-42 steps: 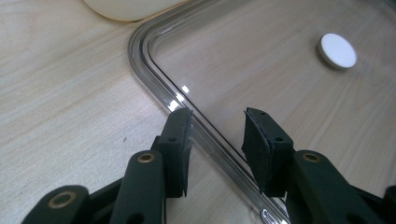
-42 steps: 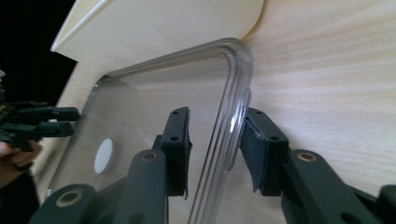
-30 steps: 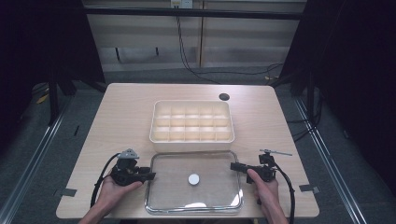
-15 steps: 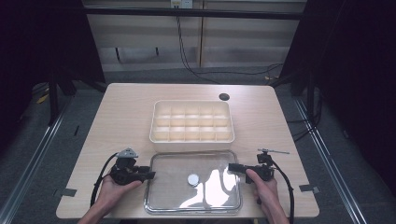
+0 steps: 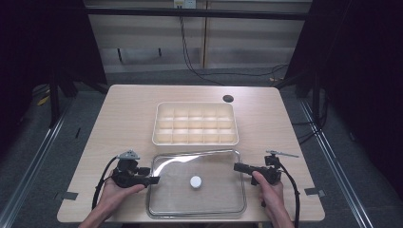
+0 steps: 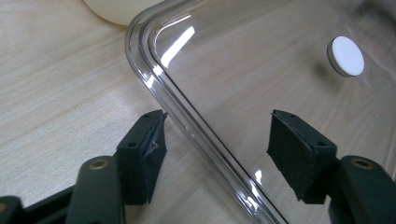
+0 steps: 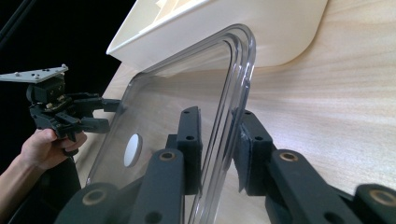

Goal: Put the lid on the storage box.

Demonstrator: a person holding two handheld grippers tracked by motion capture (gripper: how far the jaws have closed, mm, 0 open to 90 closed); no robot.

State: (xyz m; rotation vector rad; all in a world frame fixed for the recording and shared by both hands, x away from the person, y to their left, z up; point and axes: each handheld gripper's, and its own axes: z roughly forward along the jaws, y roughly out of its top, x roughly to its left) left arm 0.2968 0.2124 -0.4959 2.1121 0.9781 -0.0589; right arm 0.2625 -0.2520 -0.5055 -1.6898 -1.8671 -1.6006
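- Jaws of the right gripper (image 7: 219,149) are clamping the rim of the clear lid (image 5: 209,199), which is passing upright between them.
- Left gripper (image 6: 215,149) jaws have just been opening and are standing apart, the lid's edge lying untouched between them.
- Compartment tray (image 5: 196,123) is sitting beyond the jaws.

Clear lid (image 6: 261,79): far and near ends run past the frame beyond the left gripper's jaws. Compartment tray (image 7: 243,28) ahead of the right gripper: cropped at top.
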